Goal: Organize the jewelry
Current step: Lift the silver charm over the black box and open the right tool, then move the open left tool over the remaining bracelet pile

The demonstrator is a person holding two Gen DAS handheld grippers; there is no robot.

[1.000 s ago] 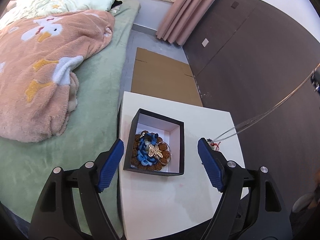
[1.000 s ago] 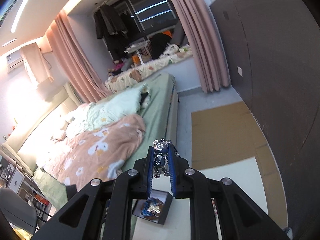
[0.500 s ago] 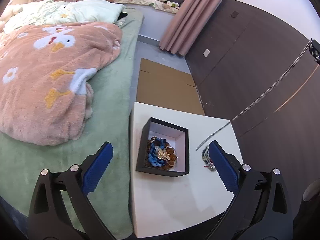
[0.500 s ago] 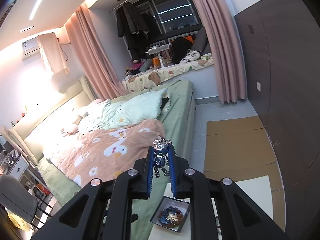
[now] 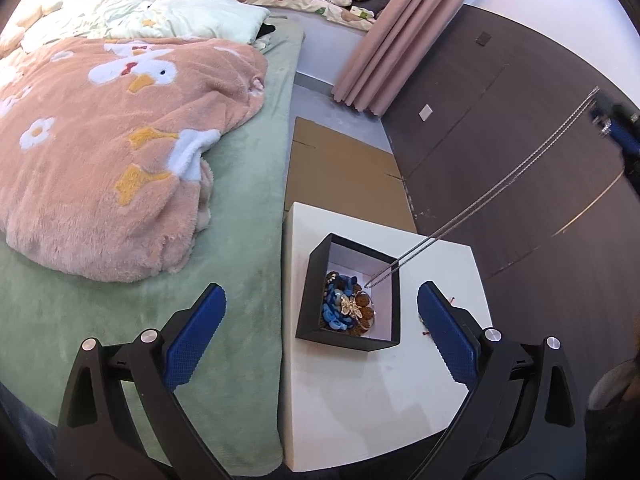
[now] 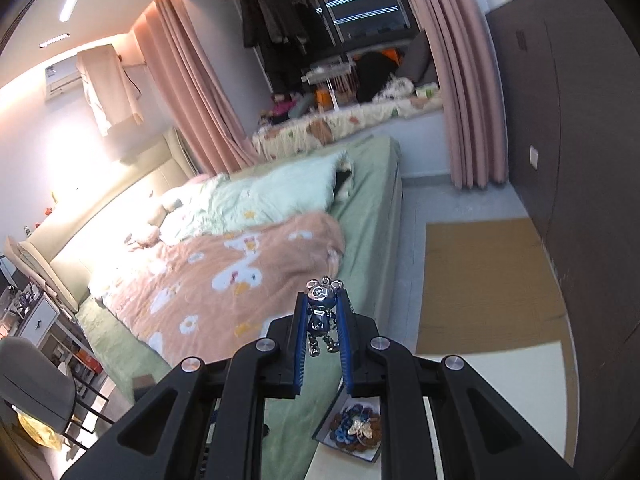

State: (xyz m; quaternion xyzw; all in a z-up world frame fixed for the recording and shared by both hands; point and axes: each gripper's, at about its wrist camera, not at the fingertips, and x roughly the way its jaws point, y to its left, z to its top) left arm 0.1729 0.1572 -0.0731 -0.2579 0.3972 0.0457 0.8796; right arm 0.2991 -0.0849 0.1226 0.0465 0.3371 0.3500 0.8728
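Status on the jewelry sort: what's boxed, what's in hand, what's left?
Done: blue and brown bead pieces and a gold brooch lie in the black box. In hand: right gripper clamps the bear pendant; its chain hangs over the box. Left gripper is open. Left: a small piece on the table, mostly hidden.

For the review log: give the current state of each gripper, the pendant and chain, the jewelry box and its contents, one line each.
Left gripper: jaws wide open, holding nothing.
Right gripper: jaws shut on the bear pendant.
Bear pendant: upright, clamped between the pads.
Chain: hanging from the right gripper, its lower end over the box.
Black box: open, no lid, standing on the white table.
Bead bracelets: piled inside the box.
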